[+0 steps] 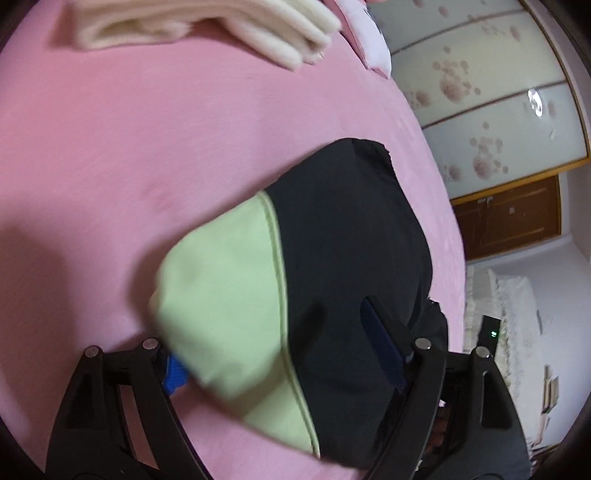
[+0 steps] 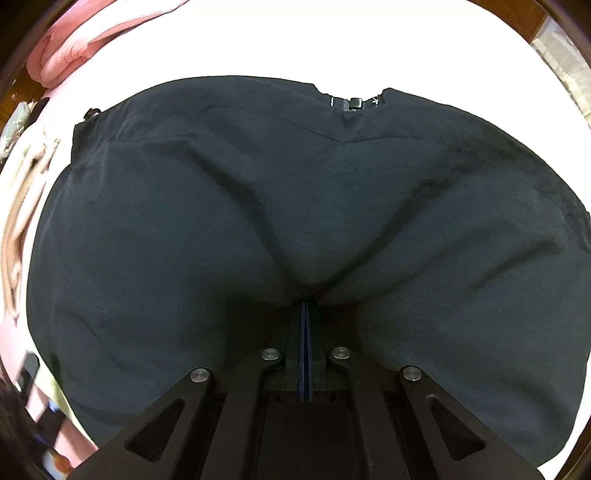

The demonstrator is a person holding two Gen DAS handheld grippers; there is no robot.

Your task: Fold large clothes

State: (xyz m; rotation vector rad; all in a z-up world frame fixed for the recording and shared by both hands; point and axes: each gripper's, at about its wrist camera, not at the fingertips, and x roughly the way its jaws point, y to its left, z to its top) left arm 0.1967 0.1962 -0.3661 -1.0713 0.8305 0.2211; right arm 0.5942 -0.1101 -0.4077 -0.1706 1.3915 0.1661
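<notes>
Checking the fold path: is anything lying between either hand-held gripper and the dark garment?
Nothing visible. The right hand-held gripper is shut on the dark garment; the left hand-held gripper is open around its green-lined part.

Garment (image 1: 347,258), black with a green panel: 1.
Zipper pull (image 2: 355,103) on it: 1.
Grippers: 2, the left (image 1: 284,354) and the right (image 2: 305,314).
Blue pads (image 1: 382,347) showing on the left gripper: 2.
Cream folded cloth (image 1: 207,29): 1.
Pink bedcover (image 1: 147,140): 1.
Pillow (image 1: 373,44): 1.
Wardrobe (image 1: 491,103) with flowered panels: 1, three panels in view.
</notes>
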